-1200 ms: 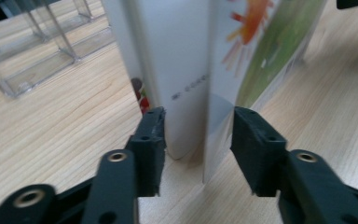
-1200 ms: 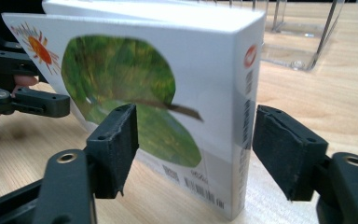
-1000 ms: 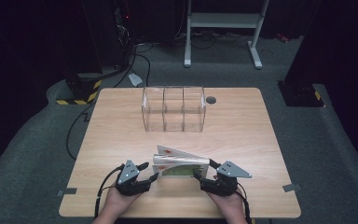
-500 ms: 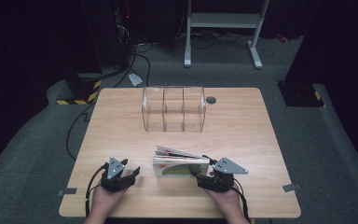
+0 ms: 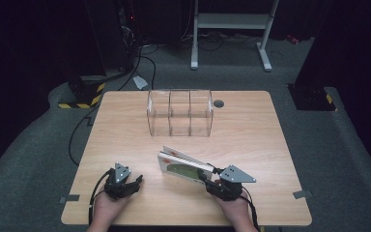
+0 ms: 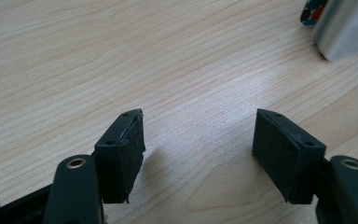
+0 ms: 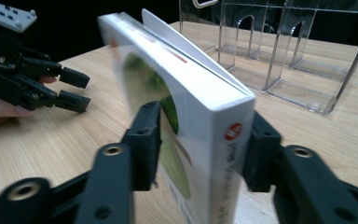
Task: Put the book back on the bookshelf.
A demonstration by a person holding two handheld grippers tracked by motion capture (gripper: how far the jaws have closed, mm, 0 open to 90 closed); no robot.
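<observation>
Light wood grain all over the table, and the main thing on it is a white book with a green picture on its cover, sitting near the front edge a bit right of centre. The right gripper has it pinched: in the right gripper view the 2 black jaws are squeezed against either face of the book close to the spine end, where there's a little red logo and some print I can't read. It's tipped up on edge rather than lying flat, and the top cover is peeling away from the pages a little, so you get that fanned look from the high view too. The left gripper is off to the left near the front edge, well apart from the book, with its jaws spread wide and nothing between them. Its own view just has bare wood between the 2 pads, plus a blurry white corner of the book at the top right. You can also spot the left gripper in the right gripper view, hovering low by the table edge with a hand behind it. Further back, around the middle of the table, there's a clear acrylic organizer with 3 compartments, all looking empty, and a small dark round grommet just beside its right end.
</observation>
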